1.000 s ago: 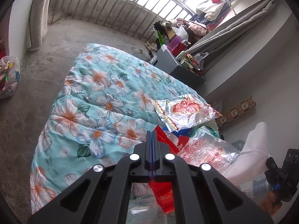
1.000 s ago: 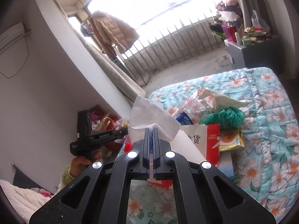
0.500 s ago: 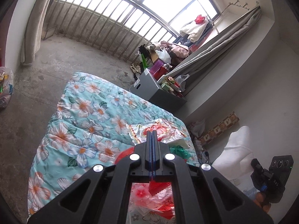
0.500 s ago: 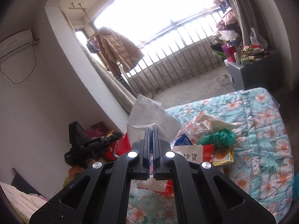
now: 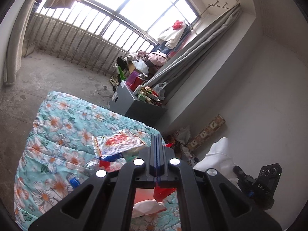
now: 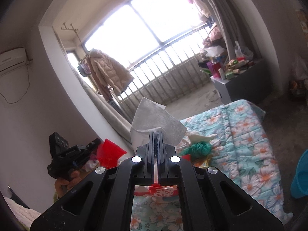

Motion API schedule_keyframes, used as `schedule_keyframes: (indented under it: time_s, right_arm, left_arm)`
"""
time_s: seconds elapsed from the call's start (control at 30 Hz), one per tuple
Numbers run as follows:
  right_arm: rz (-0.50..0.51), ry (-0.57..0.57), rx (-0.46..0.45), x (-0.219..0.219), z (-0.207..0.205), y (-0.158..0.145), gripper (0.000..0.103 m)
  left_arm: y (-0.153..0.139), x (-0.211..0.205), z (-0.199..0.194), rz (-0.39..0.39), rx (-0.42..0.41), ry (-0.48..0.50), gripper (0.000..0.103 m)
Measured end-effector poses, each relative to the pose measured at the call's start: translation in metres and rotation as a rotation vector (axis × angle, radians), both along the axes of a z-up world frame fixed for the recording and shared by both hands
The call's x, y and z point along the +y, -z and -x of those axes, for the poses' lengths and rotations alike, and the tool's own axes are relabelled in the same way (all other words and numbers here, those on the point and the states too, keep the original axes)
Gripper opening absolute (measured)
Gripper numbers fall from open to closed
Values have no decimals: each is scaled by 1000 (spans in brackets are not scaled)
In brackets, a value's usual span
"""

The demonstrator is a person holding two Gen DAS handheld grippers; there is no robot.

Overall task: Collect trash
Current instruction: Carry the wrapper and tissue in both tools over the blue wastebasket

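Note:
My left gripper (image 5: 156, 135) is shut on a red plastic wrapper (image 5: 162, 191), which hangs below the jaws above the flowered quilt (image 5: 57, 123). My right gripper (image 6: 156, 132) is shut on a white tissue (image 6: 156, 123) that fans out past its tips. In the right wrist view the red wrapper (image 6: 109, 154) shows at the left, held up off the bed. More trash lies on the quilt: a clear wrapper with red print (image 5: 119, 142), a blue cap (image 5: 74, 182), a green bag (image 6: 200, 148) and a crumpled tissue (image 5: 148, 208).
A grey cabinet (image 5: 132, 105) piled with clutter stands beyond the bed's far corner. A blue bucket (image 6: 302, 175) sits on the floor at the right edge. Bare concrete floor (image 5: 57, 77) runs to the barred window. A jacket (image 6: 107, 73) hangs at the left.
Both grippers have lifted away from the trash pile and tilted up, so more window and wall show. The red wrapper and the tissue stay gripped.

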State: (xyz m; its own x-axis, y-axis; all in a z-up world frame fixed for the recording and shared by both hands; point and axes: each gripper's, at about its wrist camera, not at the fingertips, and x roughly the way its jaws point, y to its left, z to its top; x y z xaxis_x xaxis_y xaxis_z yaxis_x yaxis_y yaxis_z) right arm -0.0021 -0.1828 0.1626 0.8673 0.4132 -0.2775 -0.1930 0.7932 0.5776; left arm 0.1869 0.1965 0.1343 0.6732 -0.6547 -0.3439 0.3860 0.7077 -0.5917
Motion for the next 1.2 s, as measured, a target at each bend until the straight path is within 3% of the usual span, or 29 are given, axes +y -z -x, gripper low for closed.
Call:
schedule_keyframes:
  time_s: [0.27,0.57,0.93,1.2]
  right_arm:
    - [-54,168,24,-59,41,17,1]
    - [-96,362,66,-132,92,44,1]
    - [-143,686,220,-237,138,107,1]
    - [-207,765,392,-300,110,187,1]
  left_arm:
    - [-22,-84,14,-34,-46,148,0]
    - [-22,-230,16,-102,-17,353,0]
    - [35,-460,22,-253,81,640,0]
    - [113,-615,20,-388,206,776,0]
